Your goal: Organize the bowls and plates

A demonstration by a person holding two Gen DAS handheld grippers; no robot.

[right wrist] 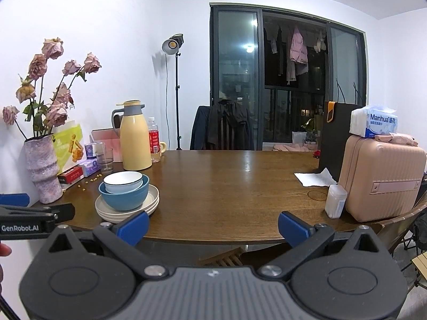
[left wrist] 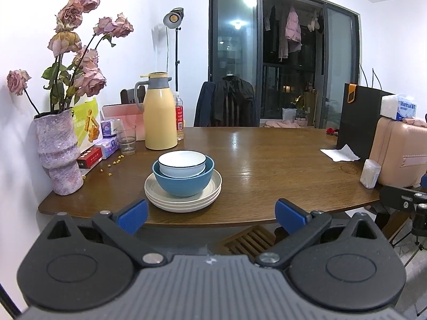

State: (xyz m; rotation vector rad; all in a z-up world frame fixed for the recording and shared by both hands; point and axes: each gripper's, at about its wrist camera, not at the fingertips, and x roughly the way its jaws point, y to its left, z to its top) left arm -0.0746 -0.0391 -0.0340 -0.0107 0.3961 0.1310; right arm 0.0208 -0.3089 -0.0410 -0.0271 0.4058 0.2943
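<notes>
A white bowl (left wrist: 182, 164) with a dark rim sits inside a blue bowl (left wrist: 183, 180), and both rest on a stack of cream plates (left wrist: 184, 202) near the front left of the brown table (left wrist: 267, 165). My left gripper (left wrist: 212, 216) hangs open just off the table's front edge, in front of the stack, with nothing between its blue pads. In the right wrist view the same white bowl (right wrist: 123, 182), blue bowl (right wrist: 125, 198) and plates (right wrist: 153, 200) lie to the left. My right gripper (right wrist: 213, 228) is open and empty before the table edge.
A pink vase (left wrist: 58, 154) of dried roses, a yellow thermos (left wrist: 158, 114), a glass (left wrist: 127, 140) and small boxes crowd the table's left. A pink case (right wrist: 381, 176), tissue pack (right wrist: 373, 121), black bag (right wrist: 333, 136), paper napkin (right wrist: 315, 178) and cotton-swab jar (right wrist: 335, 201) stand at the right. A chair (left wrist: 226, 104) with jackets faces the far side.
</notes>
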